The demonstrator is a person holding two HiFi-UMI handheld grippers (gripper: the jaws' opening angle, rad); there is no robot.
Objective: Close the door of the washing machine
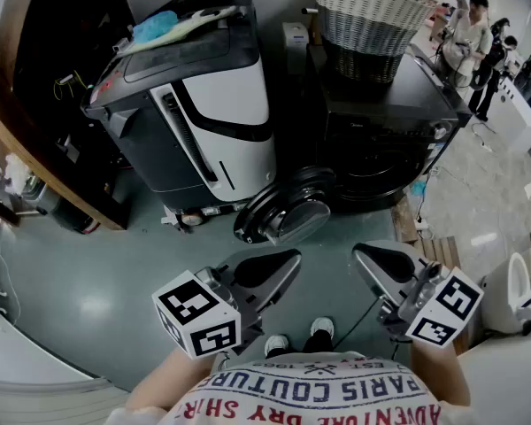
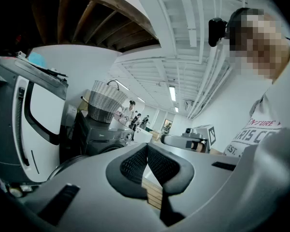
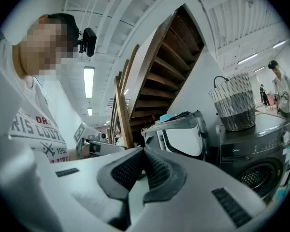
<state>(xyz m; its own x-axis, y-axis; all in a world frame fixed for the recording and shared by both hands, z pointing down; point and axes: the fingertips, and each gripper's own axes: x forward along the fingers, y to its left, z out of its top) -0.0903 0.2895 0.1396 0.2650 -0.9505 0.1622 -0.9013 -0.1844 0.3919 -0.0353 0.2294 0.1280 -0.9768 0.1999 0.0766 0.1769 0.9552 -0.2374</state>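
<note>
Left gripper [image 1: 283,262] and right gripper [image 1: 365,255] jaws together, empty; I'd push door [image 1: 288,206] at 12 o'clock squarely into washing machine [image 1: 380,140] till latched.

The right gripper [image 3: 143,149] fills the lower middle of the frame; its jaws are together at the tips, with nothing between them. At the lower right stands a dark washer [image 3: 253,149]; its drum [image 3: 259,176] is open to view; a woven basket [image 3: 236,108] sits on its top. Just left of it is a white and grey machine [image 3: 183,137]. Wooden stairs [image 3: 166,76] rise in the upper middle. At the left are a printed shirt [image 3: 36,134] and the left gripper [image 3: 94,146]; a person [image 3: 282,91] stands at the far right edge.
</note>
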